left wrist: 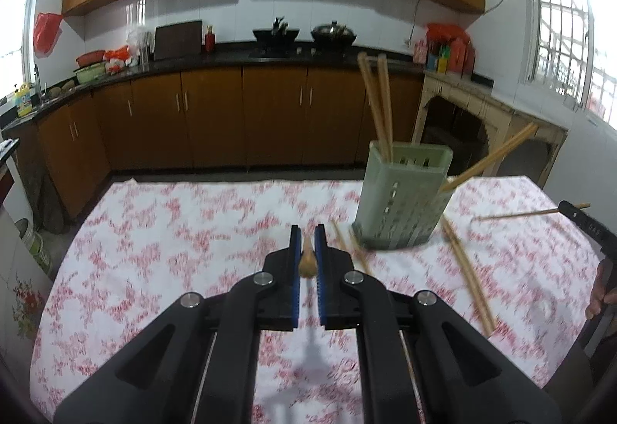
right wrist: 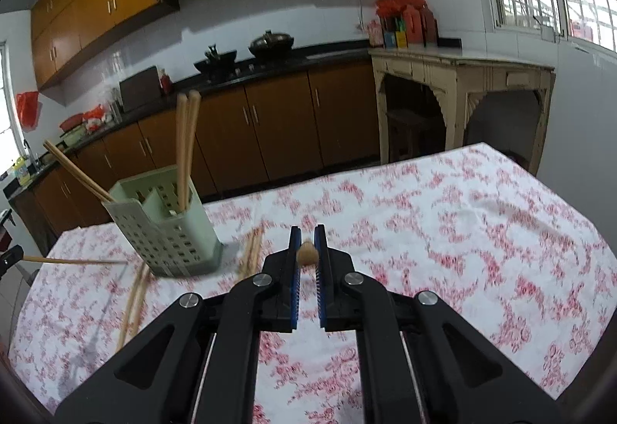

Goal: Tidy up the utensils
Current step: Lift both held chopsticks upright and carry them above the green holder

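A pale green slotted utensil holder (left wrist: 403,198) stands on the floral tablecloth and also shows in the right wrist view (right wrist: 166,227). Upright chopsticks (left wrist: 380,108) stand in it, and one leans out to the side (left wrist: 489,162). Loose chopsticks (left wrist: 468,273) lie on the cloth around it, and also show in the right wrist view (right wrist: 133,302). My left gripper (left wrist: 307,231) is shut on a chopstick (left wrist: 307,264), seen end-on. My right gripper (right wrist: 307,233) is shut on a chopstick (right wrist: 307,256), seen end-on; it shows at the right edge of the left view (left wrist: 578,212) with its chopstick pointing left.
The table (right wrist: 462,223) with the pink floral cloth stands in a kitchen. Brown cabinets and a black counter run along the back wall. A cream side table (right wrist: 462,77) stands beyond the far right corner.
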A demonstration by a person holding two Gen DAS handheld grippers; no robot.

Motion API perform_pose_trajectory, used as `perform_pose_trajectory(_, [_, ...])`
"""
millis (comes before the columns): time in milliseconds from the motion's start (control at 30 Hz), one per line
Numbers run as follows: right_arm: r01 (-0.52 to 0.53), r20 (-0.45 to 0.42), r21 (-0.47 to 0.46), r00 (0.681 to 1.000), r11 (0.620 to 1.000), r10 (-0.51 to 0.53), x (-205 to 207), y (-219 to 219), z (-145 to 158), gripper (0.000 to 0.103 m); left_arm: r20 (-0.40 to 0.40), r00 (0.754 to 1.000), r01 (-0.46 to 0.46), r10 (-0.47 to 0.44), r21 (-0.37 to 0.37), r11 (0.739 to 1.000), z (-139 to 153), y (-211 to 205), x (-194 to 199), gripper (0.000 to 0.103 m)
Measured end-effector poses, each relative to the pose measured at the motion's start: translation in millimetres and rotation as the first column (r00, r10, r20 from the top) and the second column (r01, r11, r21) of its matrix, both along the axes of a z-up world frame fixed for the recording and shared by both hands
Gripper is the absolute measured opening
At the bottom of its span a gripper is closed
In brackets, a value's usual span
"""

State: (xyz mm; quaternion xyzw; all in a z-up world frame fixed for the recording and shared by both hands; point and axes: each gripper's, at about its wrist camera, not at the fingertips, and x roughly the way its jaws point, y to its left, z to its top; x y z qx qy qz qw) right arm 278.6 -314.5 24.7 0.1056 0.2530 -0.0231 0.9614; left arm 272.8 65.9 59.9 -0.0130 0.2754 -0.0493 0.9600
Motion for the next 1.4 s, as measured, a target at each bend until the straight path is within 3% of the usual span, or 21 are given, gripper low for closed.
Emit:
perform_pose_trajectory(333, [-0.036,0.088,-0.003,0.995,0.999,0.036,-4,11,31,0.008,0.062,0.998,0.0,0.001,-0.025,1.0,26,-2,1,0.008])
perform_pose_trajectory(867, [-0.073,0.13,-0.008,0.989,0.997,0.074,-9,21,56,0.008,0.101,0.995,0.017,-0.013,-0.041,0.999,46,-6,-4,0.008])
perform_pose_trajectory(1167, [-0.158,0.237,0.05,0.961,0.986,0.142,-26,21,106,0.007,0.201,0.977,0.083,-0.066,-0.074,0.994,99,-24,-19,0.008])
perform_pose_trajectory(1400, [-0.201,0.297,0.038,0.938,0.979,0.181,-18,38,134,0.007,0.298,0.952,0.099,-0.069,-0.084,0.992,140,-53,-12,0.008])
